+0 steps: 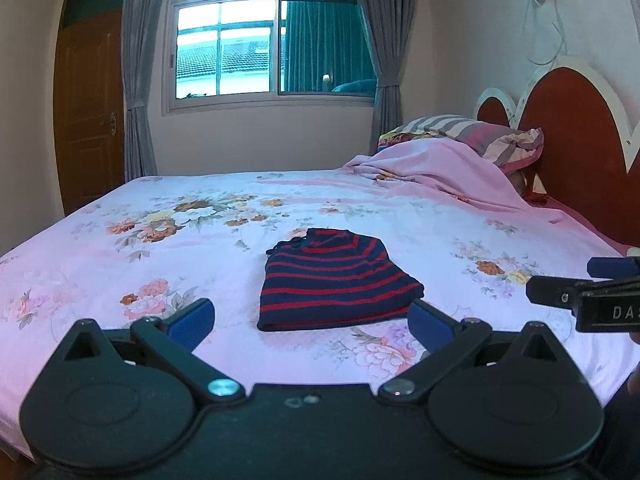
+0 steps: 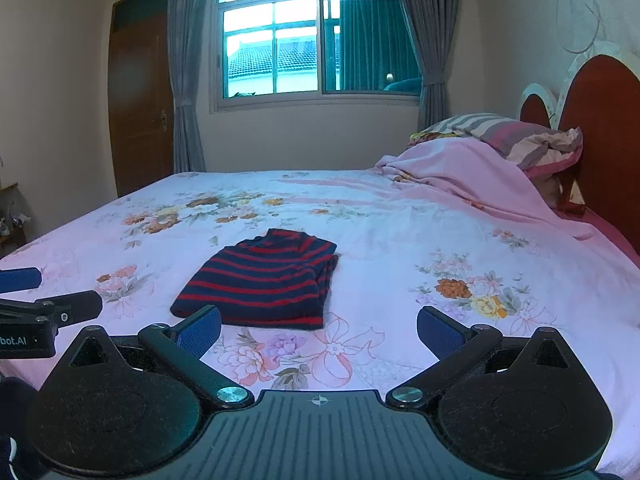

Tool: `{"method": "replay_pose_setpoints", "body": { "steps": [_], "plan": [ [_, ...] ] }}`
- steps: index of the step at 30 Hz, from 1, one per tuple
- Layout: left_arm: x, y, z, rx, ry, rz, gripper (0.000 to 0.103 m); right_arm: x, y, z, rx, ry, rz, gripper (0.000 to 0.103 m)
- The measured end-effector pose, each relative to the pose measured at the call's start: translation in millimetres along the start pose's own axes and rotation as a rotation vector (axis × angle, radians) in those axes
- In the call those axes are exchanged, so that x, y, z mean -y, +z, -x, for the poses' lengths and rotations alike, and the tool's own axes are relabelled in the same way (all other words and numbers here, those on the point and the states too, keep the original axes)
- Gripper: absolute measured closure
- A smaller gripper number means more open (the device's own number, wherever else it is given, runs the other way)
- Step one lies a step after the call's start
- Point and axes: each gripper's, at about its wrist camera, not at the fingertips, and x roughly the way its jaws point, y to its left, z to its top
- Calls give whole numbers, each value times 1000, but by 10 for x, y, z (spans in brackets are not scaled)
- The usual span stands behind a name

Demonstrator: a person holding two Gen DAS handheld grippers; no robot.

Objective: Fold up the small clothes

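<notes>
Left gripper [image 1: 311,322]: jaws spread wide, blue pads [image 1: 191,319] well apart, nothing between them. Right gripper [image 2: 319,330]: jaws likewise spread wide, blue pads [image 2: 199,330] empty. Both grippers sit side by side, level, pointing forward, each one's fingers visible at the edge of the other's view.

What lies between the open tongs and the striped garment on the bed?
Nothing visible. Only bare floral bedsheet separates the left tongs and right tongs from the striped garment. The bunched pink blanket sits far behind it.
</notes>
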Motion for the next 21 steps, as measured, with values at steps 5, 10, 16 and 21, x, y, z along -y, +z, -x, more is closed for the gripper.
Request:
{"method": "replay_pose_setpoints", "body": {
  "steps": [5, 10, 16, 21],
  "plan": [
    [8, 3, -1, 2, -2, 0, 1, 11, 4, 2, 4, 0, -2, 0],
    [-9, 3, -5, 5, -5, -1, 1, 2, 5, 4, 10, -5, -2, 0],
    [-5, 4, -3, 5, -6, -3, 1, -6, 7, -6, 9, -5, -3, 0],
    [-5, -1, -4, 4, -9, -4, 1, -27, 1, -5, 7, -3, -3, 0]
  ]
}}
